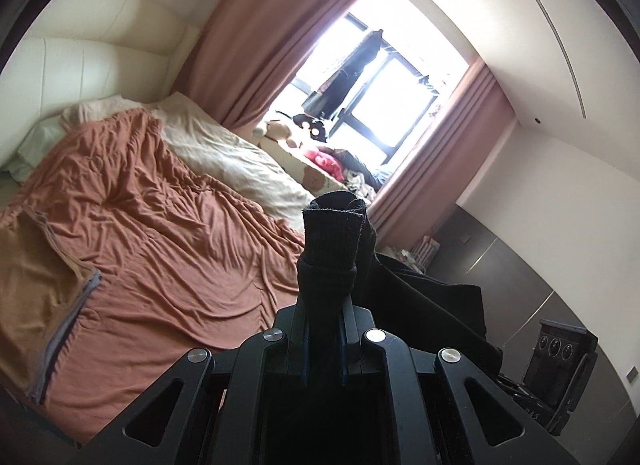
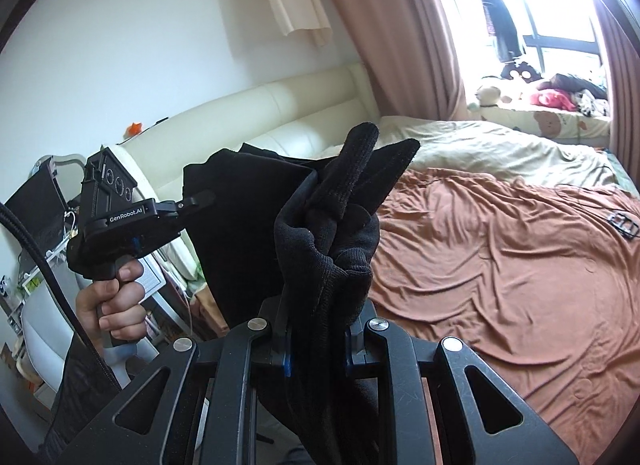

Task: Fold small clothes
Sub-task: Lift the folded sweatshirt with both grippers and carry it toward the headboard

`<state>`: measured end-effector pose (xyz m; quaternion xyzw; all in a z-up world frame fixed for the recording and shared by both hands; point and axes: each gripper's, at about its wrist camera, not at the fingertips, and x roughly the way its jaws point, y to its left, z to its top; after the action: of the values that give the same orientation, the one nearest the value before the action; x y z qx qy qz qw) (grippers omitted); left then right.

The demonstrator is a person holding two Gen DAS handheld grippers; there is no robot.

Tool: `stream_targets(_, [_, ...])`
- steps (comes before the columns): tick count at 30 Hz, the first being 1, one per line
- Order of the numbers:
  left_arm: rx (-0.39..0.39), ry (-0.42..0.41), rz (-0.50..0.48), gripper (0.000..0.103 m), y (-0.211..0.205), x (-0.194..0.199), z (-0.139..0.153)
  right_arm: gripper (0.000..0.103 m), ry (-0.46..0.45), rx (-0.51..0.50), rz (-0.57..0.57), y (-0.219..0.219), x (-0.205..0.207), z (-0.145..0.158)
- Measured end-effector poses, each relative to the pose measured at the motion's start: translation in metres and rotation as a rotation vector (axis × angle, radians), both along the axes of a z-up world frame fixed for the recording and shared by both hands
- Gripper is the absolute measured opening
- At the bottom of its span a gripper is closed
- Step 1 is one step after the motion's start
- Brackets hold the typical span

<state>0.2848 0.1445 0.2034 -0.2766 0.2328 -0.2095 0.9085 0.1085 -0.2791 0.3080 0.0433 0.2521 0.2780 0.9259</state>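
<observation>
Bed [image 2: 500, 265] lies beyond both claws; left claw [image 1: 324, 305] and right claw [image 2: 320, 317] each pinch the cloth [image 2: 240, 225] (soft, light, limp), best held by its edges.

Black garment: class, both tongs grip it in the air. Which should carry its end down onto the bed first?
Probably the right tongs: the orange bedspread lies open just beyond the black garment. The left tongs point more towards the window.

Overexposed window [image 1: 384, 77] backlights both views; fisheye edges warp.

"GenRobot.AI" — on left gripper [image 2: 200, 199]
</observation>
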Motion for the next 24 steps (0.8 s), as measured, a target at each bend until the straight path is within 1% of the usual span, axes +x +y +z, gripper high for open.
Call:
stream_targets(3, [0.01,-0.006,0.029,0.01,0.027,-0.002,-0.002,0.014,0.001,0.01,0.041,0.02,0.017,-0.006])
stream_targets(7, [0.019,-0.008,0.075,0.01,0.066,-0.001,-0.006,0.014,-0.002,0.011,0.098,0.058,0.036,-0.013])
stream_targets(14, [0.046,-0.008,0.139,0.01,0.13,-0.004,-0.015,0.014,0.02,0.002,0.179,0.117,0.066,-0.028])
stream_targets(20, [0.038,0.006,0.211,0.01,0.197,-0.008,-0.023,0.014,0.041,-0.014,0.261,0.186,0.101,-0.035])
stream_targets(24, [0.046,0.009,0.268,0.01,0.242,-0.013,-0.023,0.014,0.048,-0.02,0.312,0.229,0.122,-0.042])
